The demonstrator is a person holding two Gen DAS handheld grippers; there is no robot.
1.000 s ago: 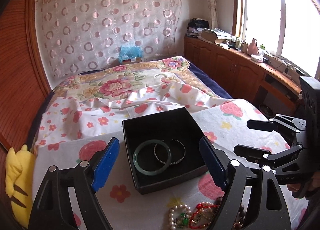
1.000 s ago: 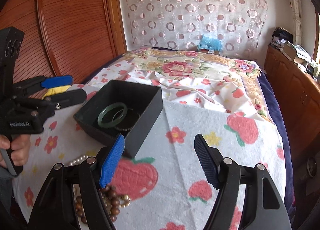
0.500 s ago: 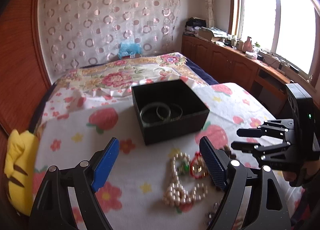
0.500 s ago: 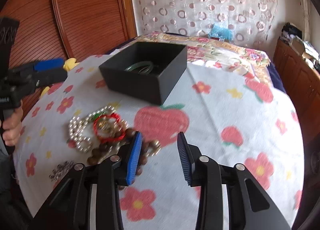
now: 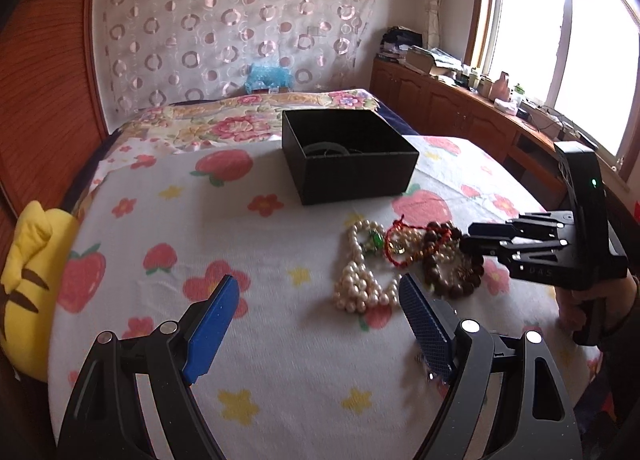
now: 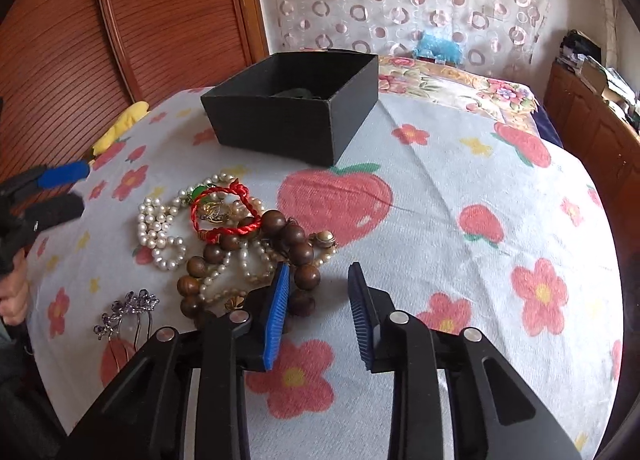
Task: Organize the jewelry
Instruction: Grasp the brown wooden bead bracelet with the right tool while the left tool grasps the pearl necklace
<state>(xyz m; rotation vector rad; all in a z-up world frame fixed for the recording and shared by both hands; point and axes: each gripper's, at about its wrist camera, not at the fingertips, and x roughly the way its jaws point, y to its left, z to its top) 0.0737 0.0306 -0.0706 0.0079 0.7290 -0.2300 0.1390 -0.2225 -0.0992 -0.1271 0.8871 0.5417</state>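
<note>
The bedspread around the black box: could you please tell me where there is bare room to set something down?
Free: the bedspread left of the black box, toward the yellow plush, and right of the jewelry pile. Crowded: in front of the box, where the pile lies.

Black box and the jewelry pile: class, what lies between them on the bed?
Nothing: in the right wrist view only bare flowered cloth separates the black box from the jewelry pile.

Home bedroom: bed (image 5: 240, 128) w/ floral quilt, wood headboard (image 6: 160, 20), curtained wall, window (image 5: 560, 40) over cluttered cabinets.
</note>
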